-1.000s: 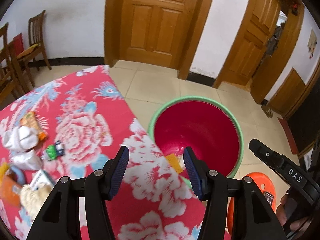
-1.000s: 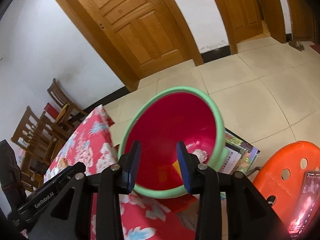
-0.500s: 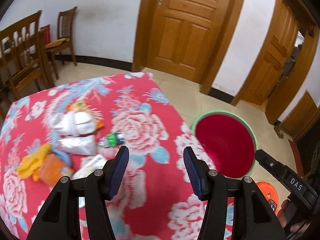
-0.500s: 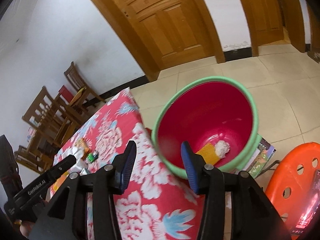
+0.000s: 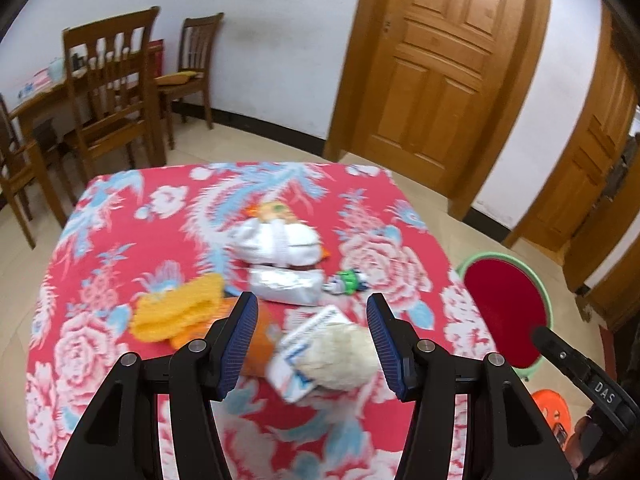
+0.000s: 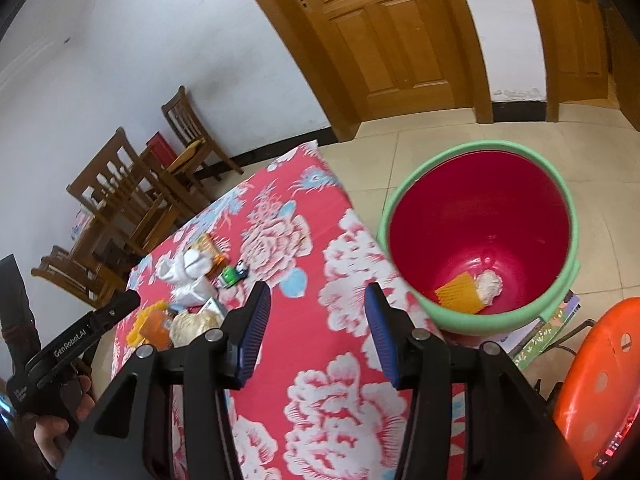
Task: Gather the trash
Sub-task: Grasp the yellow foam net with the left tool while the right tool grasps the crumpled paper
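Left claw [image 5: 312,338] open, blurred litter [image 5: 280,280], bin [image 5: 505,308] partly hidden

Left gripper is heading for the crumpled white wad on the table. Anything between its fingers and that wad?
Nothing visible. The left gripper is open and empty, and the crumpled white wad shows in the gap between its fingers, lying on a white-and-blue packet. An orange wrapper lies just left of it, close to the left finger.

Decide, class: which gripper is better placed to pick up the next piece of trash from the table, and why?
Left. The left gripper is open and empty, aimed at the crumpled tissue in the trash pile. The right gripper, also empty, faces bare tablecloth beside the bucket, with the pile off to its side.
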A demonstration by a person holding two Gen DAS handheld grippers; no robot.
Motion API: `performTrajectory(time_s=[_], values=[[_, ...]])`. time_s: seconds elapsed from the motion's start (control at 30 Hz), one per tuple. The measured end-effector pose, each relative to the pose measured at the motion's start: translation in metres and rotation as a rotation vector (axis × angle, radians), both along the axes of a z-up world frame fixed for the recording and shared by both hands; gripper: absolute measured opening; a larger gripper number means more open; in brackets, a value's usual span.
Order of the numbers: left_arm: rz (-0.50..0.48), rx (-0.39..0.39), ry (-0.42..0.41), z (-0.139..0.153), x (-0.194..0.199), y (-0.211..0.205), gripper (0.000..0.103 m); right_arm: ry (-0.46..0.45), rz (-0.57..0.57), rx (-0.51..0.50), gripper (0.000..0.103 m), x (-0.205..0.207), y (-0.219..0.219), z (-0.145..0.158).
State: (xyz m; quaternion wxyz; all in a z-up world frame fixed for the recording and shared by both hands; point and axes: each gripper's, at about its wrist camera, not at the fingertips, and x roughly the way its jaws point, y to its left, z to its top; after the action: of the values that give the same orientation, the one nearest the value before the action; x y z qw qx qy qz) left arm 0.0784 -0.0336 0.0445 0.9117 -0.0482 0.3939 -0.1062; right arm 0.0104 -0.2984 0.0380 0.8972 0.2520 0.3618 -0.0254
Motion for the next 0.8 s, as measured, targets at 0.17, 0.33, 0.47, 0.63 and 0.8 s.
performTrajectory(time_s=[0.17, 0.33, 0.47, 0.63, 0.8], values=[[0.061, 0.011, 0.004, -0.006, 0.005, 0.029, 0.058, 0.006, 0.039, -0.012, 0.052, 0.004, 0.017, 0.001], [0.113, 0.038, 0.027, -0.018, 0.017, 0.054, 0.058, 0.013, 0.077, -0.02, 0.052, 0.011, 0.035, 0.001], [0.137, 0.048, 0.059, -0.033, 0.028, 0.071, 0.058, 0.022, 0.109, -0.026, 0.055, 0.017, 0.05, -0.001], [0.147, 0.036, 0.089, -0.049, 0.038, 0.084, 0.058, 0.032, 0.151, -0.03, 0.055, 0.026, 0.069, -0.004], [0.127, 0.02, 0.107, -0.061, 0.045, 0.089, 0.058, 0.042, 0.183, -0.035, 0.055, 0.035, 0.086, -0.008]])
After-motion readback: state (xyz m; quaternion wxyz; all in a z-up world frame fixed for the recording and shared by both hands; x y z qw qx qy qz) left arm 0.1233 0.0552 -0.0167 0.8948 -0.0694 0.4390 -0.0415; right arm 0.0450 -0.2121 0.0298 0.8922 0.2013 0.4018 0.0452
